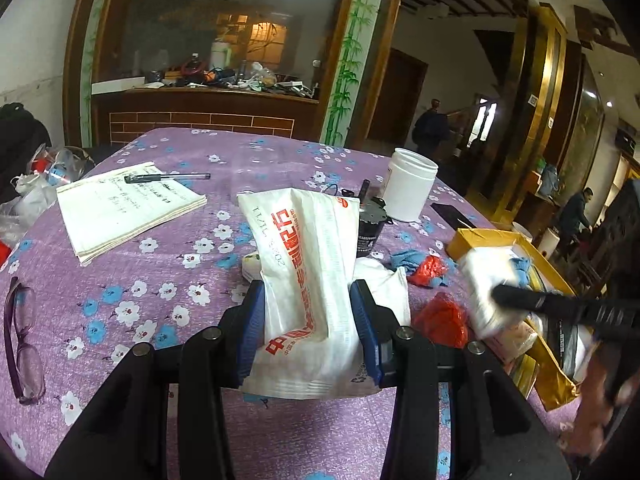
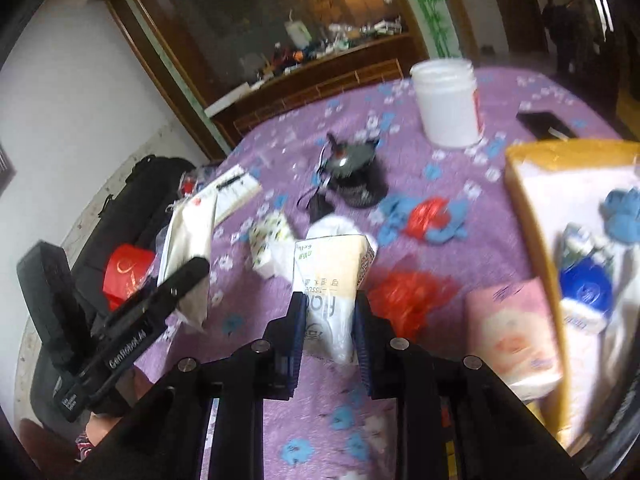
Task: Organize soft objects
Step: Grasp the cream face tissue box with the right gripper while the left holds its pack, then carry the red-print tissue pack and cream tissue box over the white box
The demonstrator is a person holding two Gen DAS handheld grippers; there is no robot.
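Note:
My left gripper [image 1: 308, 292] is shut on a white soft pack with red lettering [image 1: 304, 240], held upright above the purple flowered tablecloth [image 1: 160, 264]. My right gripper [image 2: 330, 300] is shut on a cream tissue pack [image 2: 332, 264], lifted off the table; the left wrist view shows that pack as a white blur [image 1: 484, 292] beside the yellow box [image 1: 480, 240]. Loose on the cloth lie two red plastic bags [image 2: 408, 296] [image 2: 426, 212], blue cloths [image 2: 400, 208] and a small patterned tissue pack [image 2: 270, 240]. A pink tissue pack [image 2: 516, 336] rests at the box's near edge.
The yellow box [image 2: 560, 152] at the right holds a blue-and-white pack [image 2: 584, 292] and a blue cloth [image 2: 624, 208]. A white jar [image 2: 448, 100], a black round device [image 2: 352, 168] and a phone [image 2: 546, 124] stand farther back. A notebook with pen [image 1: 128, 208] and glasses [image 1: 20, 336] lie left.

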